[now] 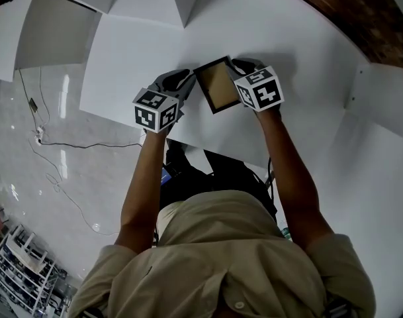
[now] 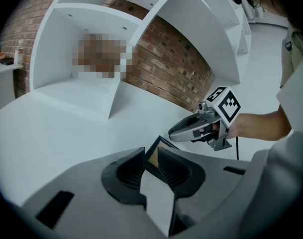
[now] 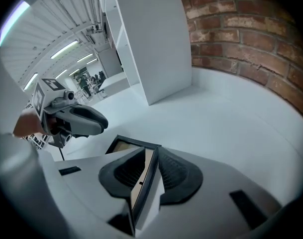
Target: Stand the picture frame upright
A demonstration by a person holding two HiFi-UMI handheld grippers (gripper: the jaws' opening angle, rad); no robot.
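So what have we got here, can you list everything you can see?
picture frame: one, black rim and tan inside, between the two grippers over the table
table: one, white, under the frame
shelf unit: one, white with open compartments, in front of the brick wall
brick wall: one, red-brown, beyond the table
cable: one, thin and dark, on the glossy floor at left
shirt: one, beige, on the person
left forearm, right forearm: two, bare
left gripper: one, grey with a black-and-white marker cube, closed on the frame's left edge
right gripper: one, the same colours, closed on the frame's right edge
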